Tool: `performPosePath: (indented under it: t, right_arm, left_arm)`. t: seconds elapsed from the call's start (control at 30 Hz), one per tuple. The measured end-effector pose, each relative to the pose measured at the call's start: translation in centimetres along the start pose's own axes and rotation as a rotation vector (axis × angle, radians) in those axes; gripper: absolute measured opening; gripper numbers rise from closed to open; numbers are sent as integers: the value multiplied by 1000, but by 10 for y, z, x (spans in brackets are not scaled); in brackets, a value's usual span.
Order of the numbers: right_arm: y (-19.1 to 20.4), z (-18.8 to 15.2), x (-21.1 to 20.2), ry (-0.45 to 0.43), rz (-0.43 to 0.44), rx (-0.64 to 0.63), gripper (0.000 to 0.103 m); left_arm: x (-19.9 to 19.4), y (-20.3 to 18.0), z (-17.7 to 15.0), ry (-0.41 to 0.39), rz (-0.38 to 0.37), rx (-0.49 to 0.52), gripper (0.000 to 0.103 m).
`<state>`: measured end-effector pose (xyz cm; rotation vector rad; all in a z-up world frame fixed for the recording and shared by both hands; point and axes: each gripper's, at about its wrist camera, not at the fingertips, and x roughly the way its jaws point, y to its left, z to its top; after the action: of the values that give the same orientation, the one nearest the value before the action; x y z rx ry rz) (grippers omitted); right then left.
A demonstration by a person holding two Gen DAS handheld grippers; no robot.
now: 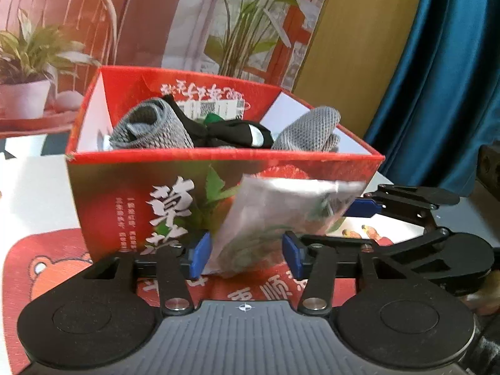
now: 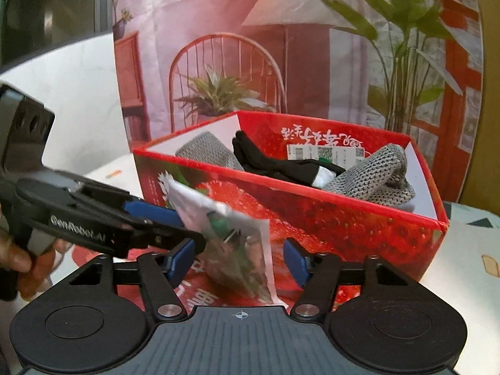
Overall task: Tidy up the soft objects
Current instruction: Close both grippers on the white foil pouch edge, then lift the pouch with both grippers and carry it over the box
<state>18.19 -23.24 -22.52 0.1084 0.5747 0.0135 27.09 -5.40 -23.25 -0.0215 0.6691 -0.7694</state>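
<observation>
A clear plastic packet (image 1: 265, 218) with green and grey contents hangs in front of the red strawberry box (image 1: 218, 156). My left gripper (image 1: 246, 254) has both blue pads against the packet's sides. It enters the right wrist view from the left as the left gripper (image 2: 184, 226), pinching the packet (image 2: 231, 237) by its edge. My right gripper (image 2: 237, 264) straddles the packet, and a narrow gap shows beside its right pad. The box (image 2: 359, 228) holds two grey knit cloths (image 1: 150, 128) (image 1: 312, 128) and a black cloth (image 1: 231, 137).
A red mat with a bear print (image 1: 47, 275) lies under the grippers on a white tabletop. A printed backdrop of a chair and plants (image 2: 250, 47) stands behind the box. A blue curtain (image 1: 453, 78) hangs at the right. A person's hand (image 2: 18, 259) grips the left handle.
</observation>
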Motion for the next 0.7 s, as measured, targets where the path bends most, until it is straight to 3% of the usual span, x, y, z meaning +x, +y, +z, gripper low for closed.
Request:
performPosePath:
  t: [0.17,0.27,0.47,0.7]
  right_arm:
    - [-6,-5,9,10,15,13,36]
    - [-4,-7,13,4,21,0,34]
    - [0,-5,9,-11,25,7,29]
    - [3,17,-21,-84,68,6,26]
  left_arm:
    - [9,4,-2,10,-12,-16,46]
    - [11,4,-2,16,-12,-23,39]
    - [0,-2,0,-8,1,-16,35]
    - [-39,-12,13,-107,-18,-51,34]
